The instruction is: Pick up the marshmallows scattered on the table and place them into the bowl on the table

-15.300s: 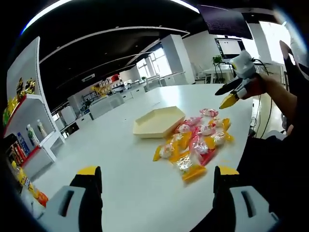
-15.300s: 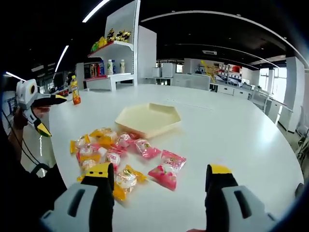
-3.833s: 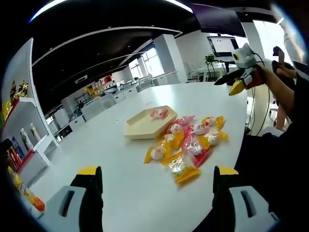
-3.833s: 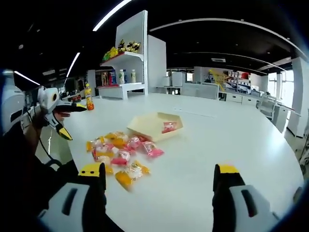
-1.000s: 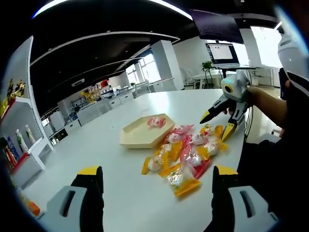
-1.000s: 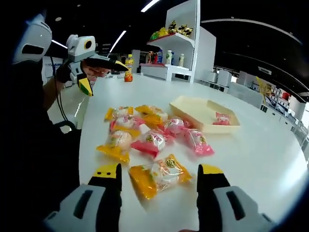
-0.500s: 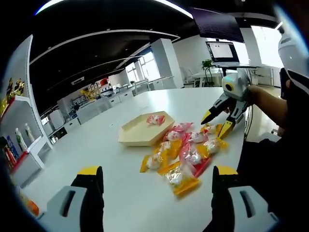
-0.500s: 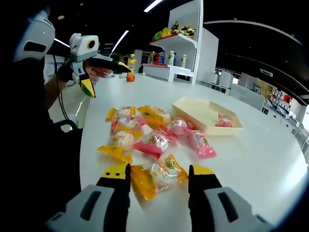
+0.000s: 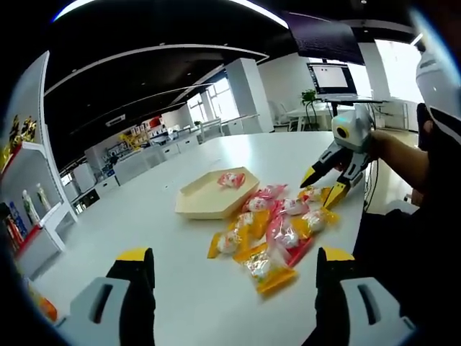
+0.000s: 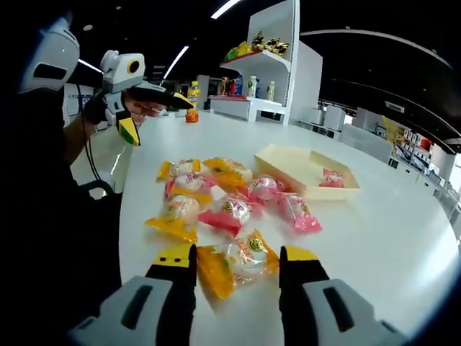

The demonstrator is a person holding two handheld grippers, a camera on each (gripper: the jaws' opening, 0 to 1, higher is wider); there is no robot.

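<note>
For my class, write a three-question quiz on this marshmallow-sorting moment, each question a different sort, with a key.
1. True or false: the bowl already holds a pink-wrapped marshmallow.
2. The right gripper has its jaws on either side of which packet? A) an orange-wrapped marshmallow B) a pink packet in the middle of the pile C) a packet in the bowl
3. Fill in: the left gripper is held above the white table with its jaws ____.

Key
1. True.
2. A. The packet lies between the jaws at the near edge of the pile; whether they touch it cannot be told.
3. Open, with nothing between them.
</note>
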